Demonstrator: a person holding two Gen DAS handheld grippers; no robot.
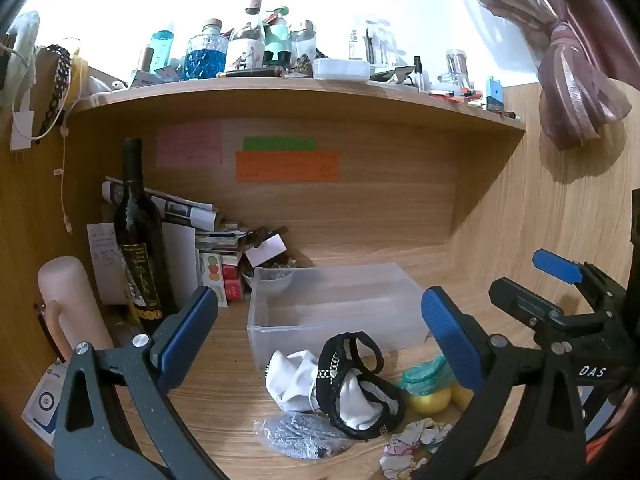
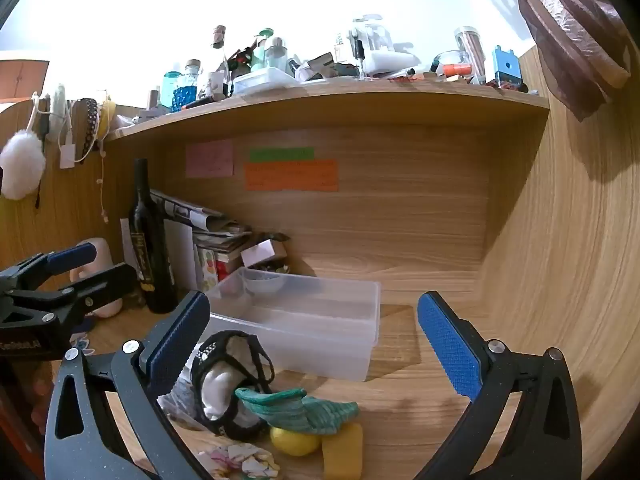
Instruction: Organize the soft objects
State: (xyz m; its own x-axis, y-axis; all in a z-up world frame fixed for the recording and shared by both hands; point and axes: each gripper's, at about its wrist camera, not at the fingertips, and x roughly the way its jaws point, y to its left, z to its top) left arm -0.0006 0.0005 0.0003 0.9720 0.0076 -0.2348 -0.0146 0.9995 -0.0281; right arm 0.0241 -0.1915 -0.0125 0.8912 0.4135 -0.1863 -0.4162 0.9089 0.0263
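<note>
Hovering above a wooden desk, both tools wide open and empty. Taking the clear rectangular plastic bin as landmark, and going left to right along its near wall: a crinkled silver-grey pouch near its front left corner; then a white cloth tangled in a black strappy band, just in front of the near wall, long axis running slantwise away from the bin; then a teal knitted cloth draped over a yellow ball, with a yellow sponge block touching the ball, and a crumpled patterned rag nearest the cameras.

Left gripper: jaws spread far apart, holding nothing, white-and-black bundle lying dead ahead between the pads, below the tips. Right gripper: jaws equally spread, holding nothing, teal cloth low and slightly left of centre. Judging by that, left nearer the bundle, right nearer the teal cloth; bin empty of soft goods, directly beyond both.
</note>
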